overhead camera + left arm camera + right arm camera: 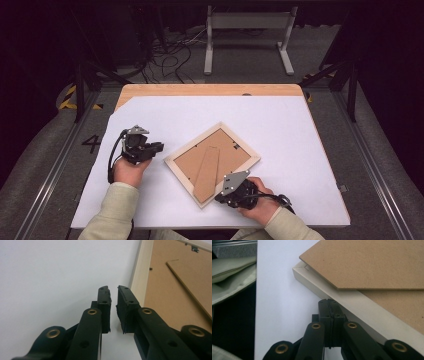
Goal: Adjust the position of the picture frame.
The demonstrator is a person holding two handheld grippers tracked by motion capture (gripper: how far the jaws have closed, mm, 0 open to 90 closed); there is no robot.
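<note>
Item: picture frame point(212, 163), pale wood, lying back-side up on the white sheet point(280, 130) that covers the table point(210, 90), turned corner-on like a diamond, a little near of the table's middle. Brown backing board with easel stand point(206, 172) folded flat against it; small metal clips point(234, 146) at the far right edge.

Left gripper point(113, 302): just left of the frame's left corner, jaws parted by a narrow gap, nothing between them, apart from the frame's rail.

Right gripper point(329, 305): at the frame's near right edge, jaws pressed together on nothing, tips at or just against the outer rail; contact cannot be told for certain.

Step in hand, as judged: both grippers closing in on opposite sides of the frame, before any grasp.

Next move calls for: wider jaws to take the rail or a clip, the other gripper steadying the frame against sliding on the smooth sheet
</note>
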